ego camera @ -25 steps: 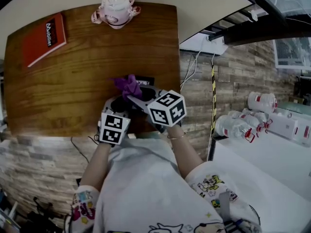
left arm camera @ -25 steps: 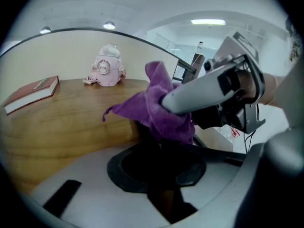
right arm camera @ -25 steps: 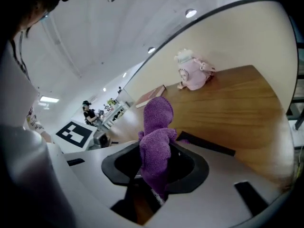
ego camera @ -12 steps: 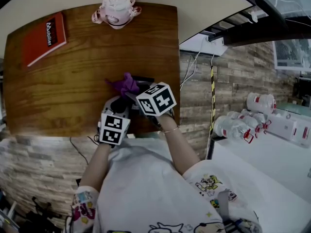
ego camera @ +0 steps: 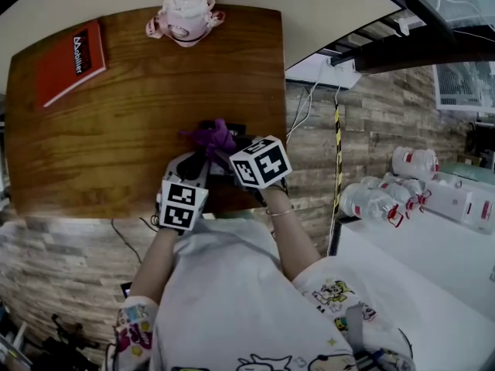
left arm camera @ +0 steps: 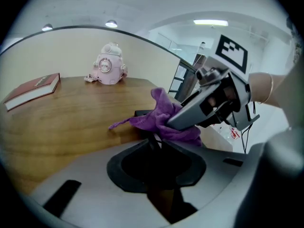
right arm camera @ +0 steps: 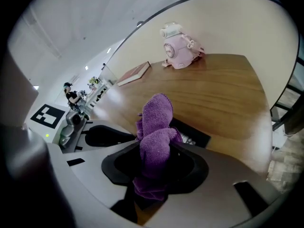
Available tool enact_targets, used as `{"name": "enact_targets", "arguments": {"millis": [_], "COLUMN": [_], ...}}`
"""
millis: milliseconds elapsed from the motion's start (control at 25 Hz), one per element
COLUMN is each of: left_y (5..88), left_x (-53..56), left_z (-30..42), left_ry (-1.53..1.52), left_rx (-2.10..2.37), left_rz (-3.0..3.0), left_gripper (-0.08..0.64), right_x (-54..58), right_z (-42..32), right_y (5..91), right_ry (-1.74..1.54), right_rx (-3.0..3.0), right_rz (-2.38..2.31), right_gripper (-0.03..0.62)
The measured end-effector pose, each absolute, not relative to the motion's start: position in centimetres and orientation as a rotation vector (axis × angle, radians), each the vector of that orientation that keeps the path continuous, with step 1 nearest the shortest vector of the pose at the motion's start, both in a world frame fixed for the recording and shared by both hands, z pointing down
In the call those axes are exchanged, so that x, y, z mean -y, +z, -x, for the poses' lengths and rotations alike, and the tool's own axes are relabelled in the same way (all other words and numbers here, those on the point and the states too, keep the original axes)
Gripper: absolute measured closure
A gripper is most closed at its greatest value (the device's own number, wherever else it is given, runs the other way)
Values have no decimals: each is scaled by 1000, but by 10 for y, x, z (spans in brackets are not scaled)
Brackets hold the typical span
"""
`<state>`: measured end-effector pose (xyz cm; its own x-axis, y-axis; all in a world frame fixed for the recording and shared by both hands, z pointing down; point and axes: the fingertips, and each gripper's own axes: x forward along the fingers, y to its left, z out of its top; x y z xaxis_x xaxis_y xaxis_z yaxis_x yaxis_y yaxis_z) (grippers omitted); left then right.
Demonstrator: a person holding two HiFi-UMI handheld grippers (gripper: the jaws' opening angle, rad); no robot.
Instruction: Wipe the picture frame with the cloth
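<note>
While the left gripper (left arm camera: 156, 141) sits low at the near edge of the wooden table (ego camera: 139, 114), its jaws are pulled in close around something thin and dark, and as far as I can tell that's the near edge of the picture frame (right arm camera: 194, 134). So it's pinching the frame rather than hanging there empty. The frame itself is black and lies flat on the table, near the front right corner, with most of it covered by the two tools from the head view. The right gripper (right arm camera: 154, 144) is clamped on the cloth (right arm camera: 156, 122), no doubt about that one: the purple cloth is bunched up between its jaws, with a wad poking out past the tips and a tail hanging back into the hollow behind them. It's tilted down toward the table, and the bunched cloth is right over the frame, at the end just beside the left jaws. Whether it actually presses on the surface I can't tell. Further back there's a red book (ego camera: 71, 62) at the far left corner and a pink toy-looking thing (ego camera: 184, 14) standing at the far edge by the wall, both well apart from the action.
</note>
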<state>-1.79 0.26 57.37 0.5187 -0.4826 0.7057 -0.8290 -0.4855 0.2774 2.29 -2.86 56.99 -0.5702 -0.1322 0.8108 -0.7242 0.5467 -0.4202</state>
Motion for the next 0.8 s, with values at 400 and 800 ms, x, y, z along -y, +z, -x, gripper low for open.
{"name": "enact_targets", "arguments": {"millis": [400,800], "left_y": [574,574], "left_x": [-3,-3], "left_z": [18,18], "left_ry": [739,744], "left_rx": [1055,1056], "left_rz": [-2148,-2148], "left_gripper": [476,476], "right_x": [15,7], "right_z": [-60,-103], "right_y": [562,563], "right_ry": [845,922], "right_rx": [1975,1926], "right_rz": [-775,-910], "right_gripper": [459,459]}}
